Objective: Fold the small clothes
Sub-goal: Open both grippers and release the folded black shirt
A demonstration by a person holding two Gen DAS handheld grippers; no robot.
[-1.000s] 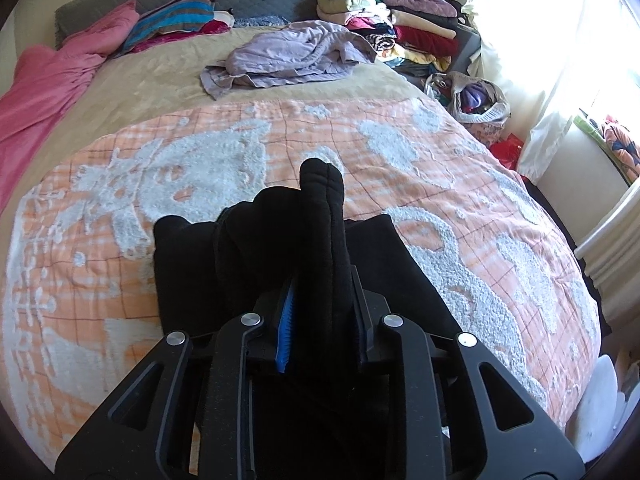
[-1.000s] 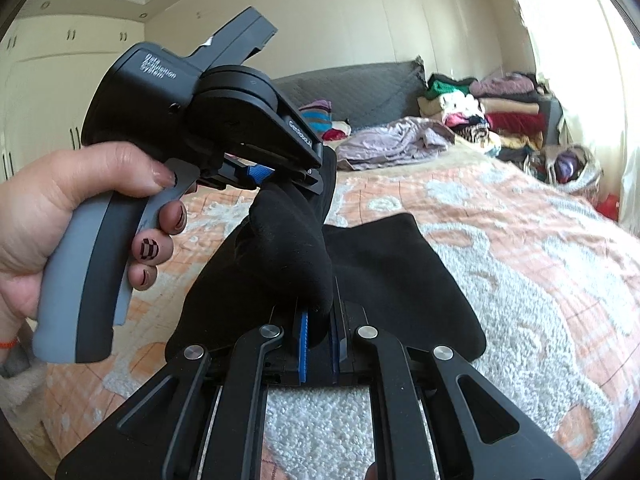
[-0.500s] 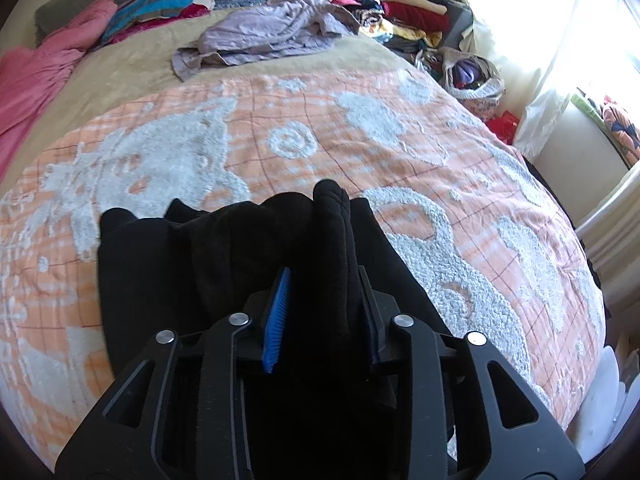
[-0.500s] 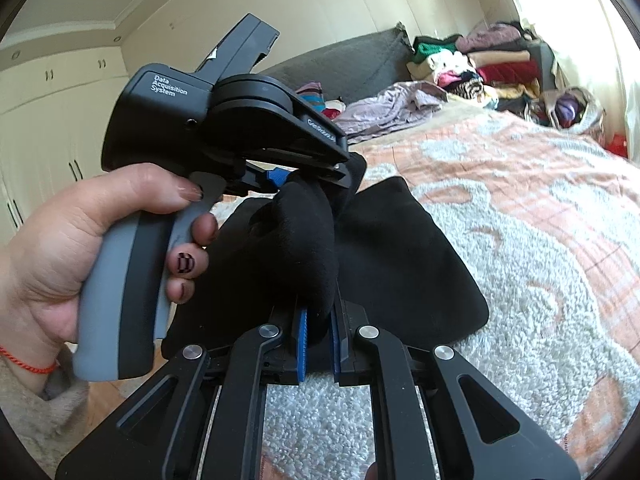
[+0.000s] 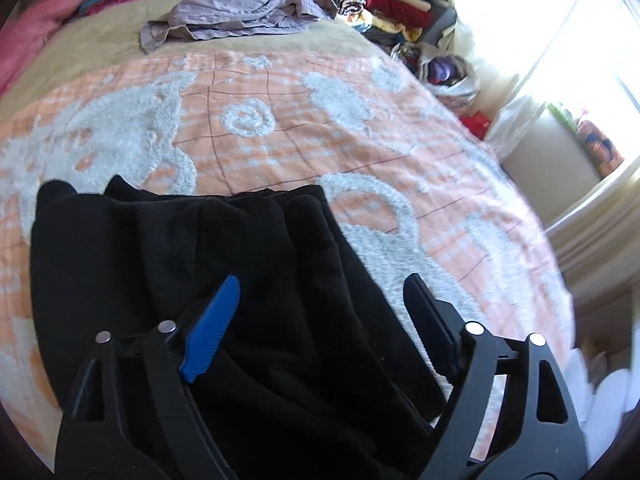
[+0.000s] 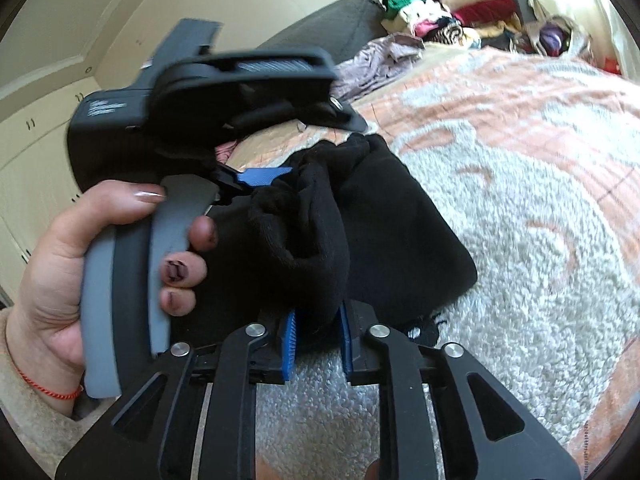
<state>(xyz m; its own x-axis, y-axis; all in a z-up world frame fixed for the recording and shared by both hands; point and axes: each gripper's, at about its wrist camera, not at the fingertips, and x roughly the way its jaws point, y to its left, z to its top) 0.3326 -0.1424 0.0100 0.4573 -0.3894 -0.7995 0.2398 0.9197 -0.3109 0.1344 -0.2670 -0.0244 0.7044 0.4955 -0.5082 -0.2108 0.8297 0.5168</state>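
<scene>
The black garment (image 5: 224, 280), laid folded on the bedspread (image 5: 360, 120), is being let go: L gripper (image 5: 320, 300) jaws opening wide and clear of cloth, R gripper (image 6: 316, 340) jaws opening, fold still between the pads.

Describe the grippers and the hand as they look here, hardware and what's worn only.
Both grippers are black plastic linkages with silver pivot bolts and ribbed blue finger pads. The left gripper has a bulky black body with small white lettering, blurred here, and a grey curved handle with trigger. The left hand wears dark patterned nail polish, a thin red string bracelet and a beige fuzzy sleeve.
</scene>
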